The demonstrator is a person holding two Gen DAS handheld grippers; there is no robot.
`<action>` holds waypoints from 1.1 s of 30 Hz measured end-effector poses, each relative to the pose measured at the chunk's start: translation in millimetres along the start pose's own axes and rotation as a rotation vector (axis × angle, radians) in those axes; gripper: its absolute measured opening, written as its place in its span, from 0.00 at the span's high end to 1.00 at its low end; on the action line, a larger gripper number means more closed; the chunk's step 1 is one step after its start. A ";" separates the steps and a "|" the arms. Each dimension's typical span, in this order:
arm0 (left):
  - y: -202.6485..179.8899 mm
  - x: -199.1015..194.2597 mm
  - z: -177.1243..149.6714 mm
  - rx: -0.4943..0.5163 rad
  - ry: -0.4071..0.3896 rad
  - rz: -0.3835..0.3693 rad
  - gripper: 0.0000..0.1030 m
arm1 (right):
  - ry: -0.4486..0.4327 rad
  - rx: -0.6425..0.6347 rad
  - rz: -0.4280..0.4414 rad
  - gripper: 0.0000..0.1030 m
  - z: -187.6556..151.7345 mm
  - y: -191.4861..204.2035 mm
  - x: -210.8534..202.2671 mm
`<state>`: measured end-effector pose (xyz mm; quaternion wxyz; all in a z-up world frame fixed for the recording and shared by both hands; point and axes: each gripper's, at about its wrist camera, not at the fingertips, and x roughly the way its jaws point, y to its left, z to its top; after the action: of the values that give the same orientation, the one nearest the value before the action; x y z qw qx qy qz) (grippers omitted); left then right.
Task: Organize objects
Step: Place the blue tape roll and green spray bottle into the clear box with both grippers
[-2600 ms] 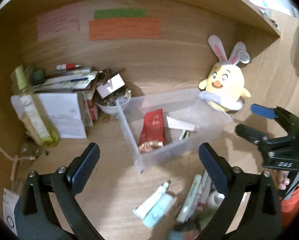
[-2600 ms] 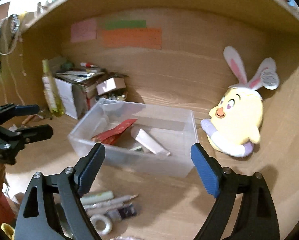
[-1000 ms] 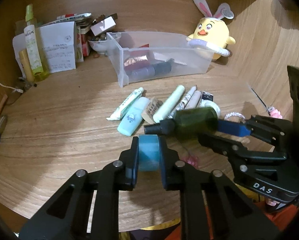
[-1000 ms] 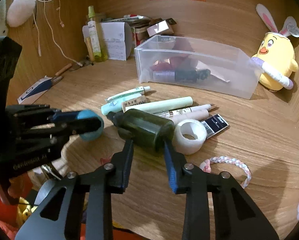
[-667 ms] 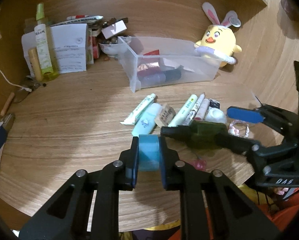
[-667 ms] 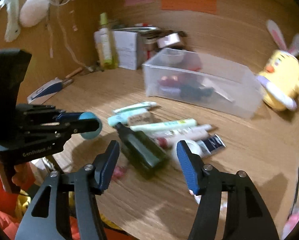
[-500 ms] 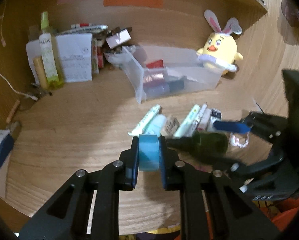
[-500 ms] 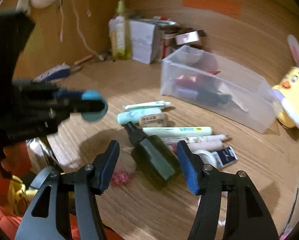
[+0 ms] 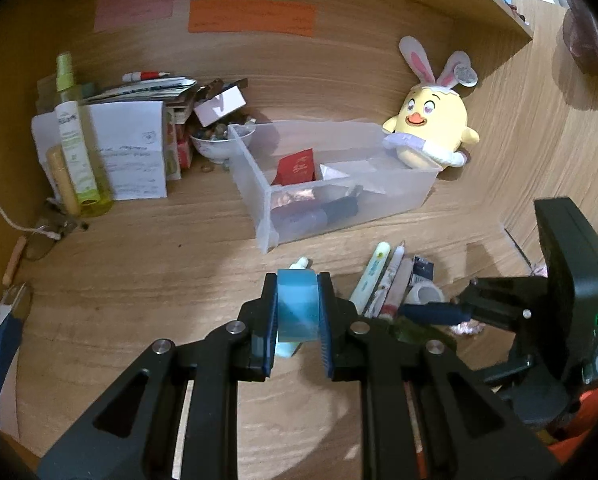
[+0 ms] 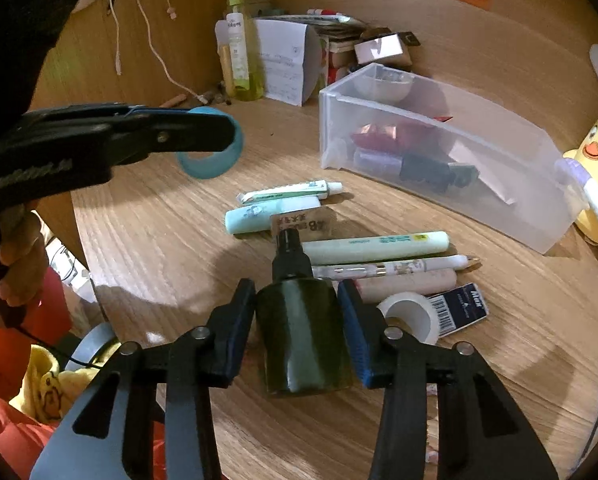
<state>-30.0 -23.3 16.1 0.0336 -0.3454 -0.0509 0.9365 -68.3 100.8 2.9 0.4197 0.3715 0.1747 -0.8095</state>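
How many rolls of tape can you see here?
2. A blue tape roll is clamped in the left tool, held above the desk. A white tape roll lies on the desk beside the dark green bottle. Others may be hidden in the clutter.

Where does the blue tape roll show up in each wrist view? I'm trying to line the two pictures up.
Left wrist view: the blue tape roll sits low at centre, clamped between the left gripper's jaws.
Right wrist view: the same roll is at upper left, poking out past the left gripper.
Shared landmark: the clear plastic bin, beyond the loose items in both.
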 end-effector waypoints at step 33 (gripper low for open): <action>-4.9 109.0 130.9 -0.011 0.039 0.034 0.83 | -0.171 0.264 -0.274 0.62 125.0 -160.1 -16.7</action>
<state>-197.7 -17.2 45.5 0.0166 -0.3645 -0.0493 0.9298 -248.5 129.6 93.6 0.2665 0.3261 0.0799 -0.9035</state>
